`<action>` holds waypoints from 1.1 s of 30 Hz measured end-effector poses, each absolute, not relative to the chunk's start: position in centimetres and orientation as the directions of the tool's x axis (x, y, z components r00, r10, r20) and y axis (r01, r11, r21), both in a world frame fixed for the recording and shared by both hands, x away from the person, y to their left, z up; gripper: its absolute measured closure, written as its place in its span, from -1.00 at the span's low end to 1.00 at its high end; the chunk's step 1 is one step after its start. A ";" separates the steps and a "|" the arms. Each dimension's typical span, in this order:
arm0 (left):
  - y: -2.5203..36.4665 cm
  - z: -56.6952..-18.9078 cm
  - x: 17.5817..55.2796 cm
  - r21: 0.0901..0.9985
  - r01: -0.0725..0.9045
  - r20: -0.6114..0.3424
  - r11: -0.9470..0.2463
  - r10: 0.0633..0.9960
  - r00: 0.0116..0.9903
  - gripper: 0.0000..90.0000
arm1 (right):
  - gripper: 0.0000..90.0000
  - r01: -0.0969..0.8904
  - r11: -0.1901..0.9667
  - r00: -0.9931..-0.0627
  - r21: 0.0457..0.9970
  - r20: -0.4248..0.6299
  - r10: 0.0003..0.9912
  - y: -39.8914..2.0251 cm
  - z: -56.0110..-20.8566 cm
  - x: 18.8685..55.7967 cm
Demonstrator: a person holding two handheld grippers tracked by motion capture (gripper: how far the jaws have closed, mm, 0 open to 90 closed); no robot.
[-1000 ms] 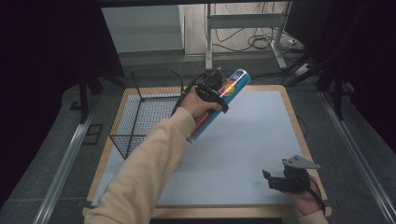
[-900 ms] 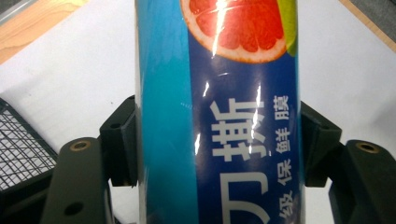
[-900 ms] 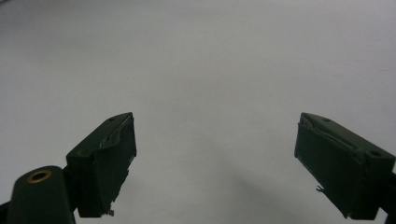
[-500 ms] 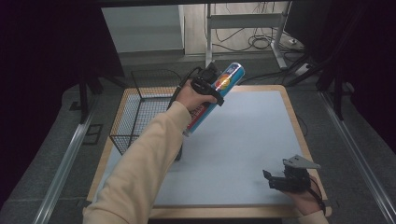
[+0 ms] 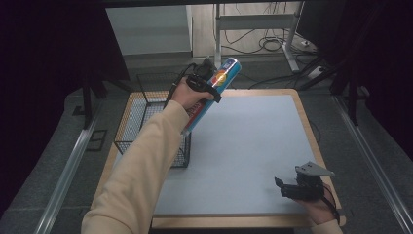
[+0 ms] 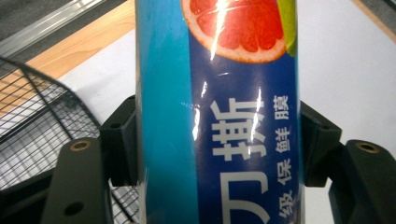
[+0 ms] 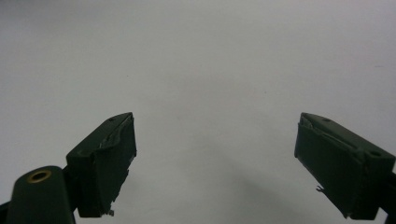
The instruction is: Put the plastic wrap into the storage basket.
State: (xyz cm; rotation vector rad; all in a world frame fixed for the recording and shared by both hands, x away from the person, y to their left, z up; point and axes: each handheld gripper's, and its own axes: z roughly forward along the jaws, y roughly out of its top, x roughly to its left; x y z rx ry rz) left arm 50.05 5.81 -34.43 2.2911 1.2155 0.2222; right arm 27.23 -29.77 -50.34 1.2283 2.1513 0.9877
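Above the far left part of the table [image 5: 253, 146], beside the wire basket [image 5: 146, 122]: left gripper [image 5: 207, 83] clamped across a long blue box of cling film [image 5: 214, 92], tilted, upper end pointing away and to the right, lower end hanging near the basket's right rim. Jaws pressed flat on both sides of the box [image 6: 219, 140], roughly at mid-length, nothing else between them. Near the front right corner: right gripper [image 5: 287, 187] resting low over the bare grey mat [image 7: 201, 56], jaws wide apart, empty.

Likely risks from here, judged only from the pose:
- Slipping or swivelling in the grip, from glossy wrapping and a long overhang on each side.
- Catching the lower end on the basket rim, from coming in too low or too steep.
- Tipping out or lying across the rim, from letting go before the box sits inside the wire walls.
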 end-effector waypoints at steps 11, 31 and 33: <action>8.0 -35.6 50.5 0.509 0.743 -0.090 -0.435 0.831 0.549 -0.29 | -0.71 0.533 0.341 -0.486 0.774 -0.049 0.872 -29.8 -50.4 27.3; 12.3 -37.8 50.4 0.482 0.776 -0.070 -0.406 0.865 0.497 -0.29 | -0.71 0.536 0.346 -0.488 0.770 -0.052 0.872 -29.6 -50.5 27.3; 12.8 -38.0 50.3 0.486 0.778 -0.072 -0.398 0.869 0.490 -0.29 | -0.71 0.538 0.346 -0.487 0.769 -0.051 0.872 -29.6 -50.5 27.3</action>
